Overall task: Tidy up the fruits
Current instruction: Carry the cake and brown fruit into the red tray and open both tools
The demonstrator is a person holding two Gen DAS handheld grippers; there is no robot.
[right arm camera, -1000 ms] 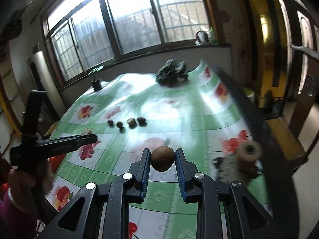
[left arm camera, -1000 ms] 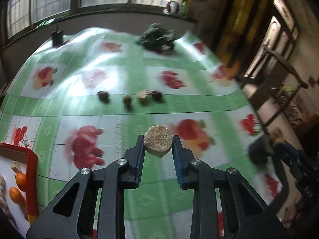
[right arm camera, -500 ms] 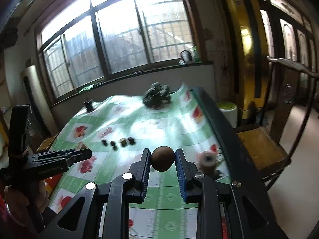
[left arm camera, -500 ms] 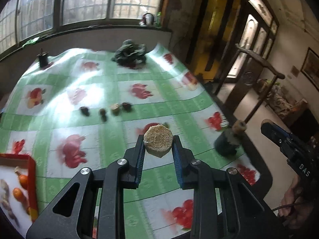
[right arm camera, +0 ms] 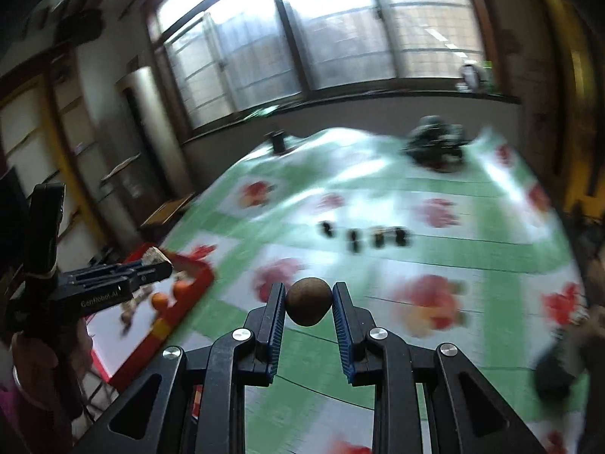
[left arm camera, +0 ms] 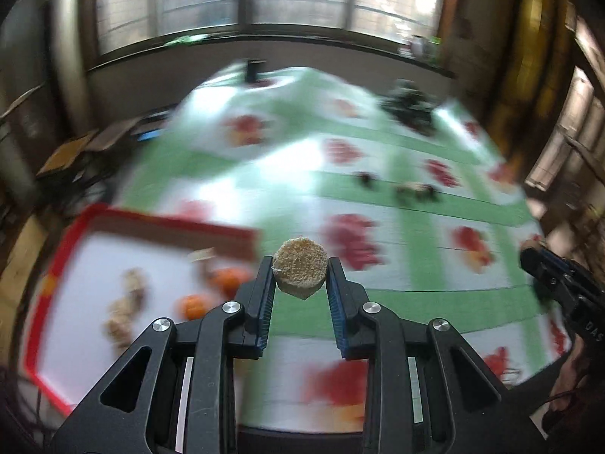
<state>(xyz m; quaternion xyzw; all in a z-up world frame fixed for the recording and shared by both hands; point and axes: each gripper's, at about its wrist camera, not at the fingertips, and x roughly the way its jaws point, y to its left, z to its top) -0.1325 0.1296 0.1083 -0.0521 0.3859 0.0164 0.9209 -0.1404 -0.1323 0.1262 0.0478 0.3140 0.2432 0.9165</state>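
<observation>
My left gripper (left arm camera: pixel 300 276) is shut on a round tan rough-cut fruit piece (left arm camera: pixel 300 270), held above the table near the corner of a red-rimmed white tray (left arm camera: pixel 166 223). The tray holds orange fruits (left arm camera: pixel 194 304) and pale pieces (left arm camera: pixel 124 302). My right gripper (right arm camera: pixel 308 302) is shut on a brown round fruit (right arm camera: pixel 308 300), held above the green fruit-print tablecloth (right arm camera: pixel 378 340). The left gripper also shows in the right wrist view (right arm camera: pixel 151 266), over the tray (right arm camera: pixel 181 306). A row of small dark fruits lies mid-table (right arm camera: pixel 374 236), also in the left wrist view (left arm camera: pixel 412 189).
A dark clump (right arm camera: pixel 435 143) sits at the table's far end and a small black stand (right arm camera: pixel 278 142) at the far left. A dark object (right arm camera: pixel 556 374) lies near the right table edge. Windows are behind; both views are motion-blurred.
Both grippers have swung to the left, each still holding its fruit. The red tray has come well into the left wrist view, and now shows in the right wrist view too.
</observation>
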